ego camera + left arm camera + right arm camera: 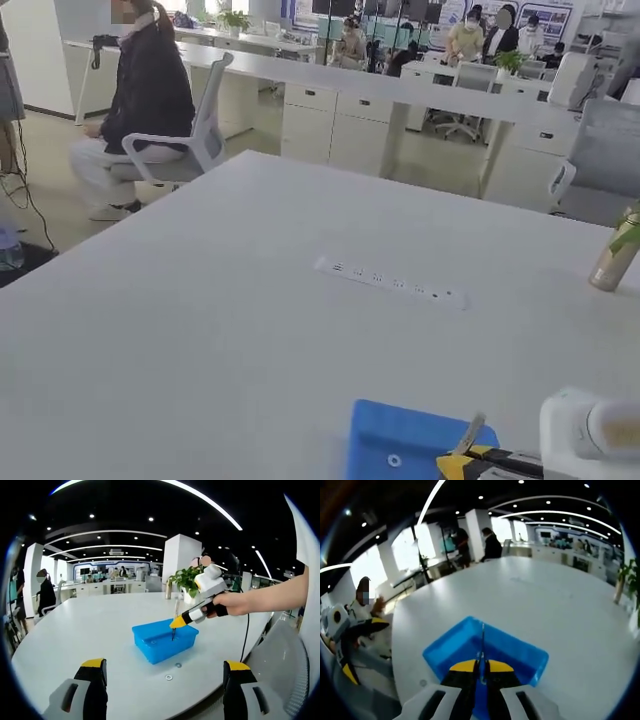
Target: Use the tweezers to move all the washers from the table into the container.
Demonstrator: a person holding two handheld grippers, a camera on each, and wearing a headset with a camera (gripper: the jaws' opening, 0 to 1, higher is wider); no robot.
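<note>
**Tweezers over the container, two washers left on the tabletop**

In the left gripper view, the left gripper sits low at the near edge of the tabletop. Its jaws are released, wide apart and holding nothing. Just beyond them lie the nearer washer and the second washer. Both lie flat on the tabletop, just beside the near wall of the blue container.

In the right gripper view, the right gripper has its jaws clenched on the tweezers. The thin tips point down into the container, inside its walls. I cannot tell whether a washer is between the tips, because they are too small and blurred.

In the head view, a small ring lies on the container floor. It is probably a washer already delivered, but the picture is soft there.

Farther away on the tabletop is a white power strip. At the far right edge stands a bottle with a plant.

I judge that the step in hand is the drop over the container, and that at least two washers are not yet moved. The next move calls for lifting the tweezers over the near wall and lowering them to the nearer washer. The tips must catch the thin edge of a flat ring, so a slow and steep approach seems needed. A careless touch could push the washer away.
</note>
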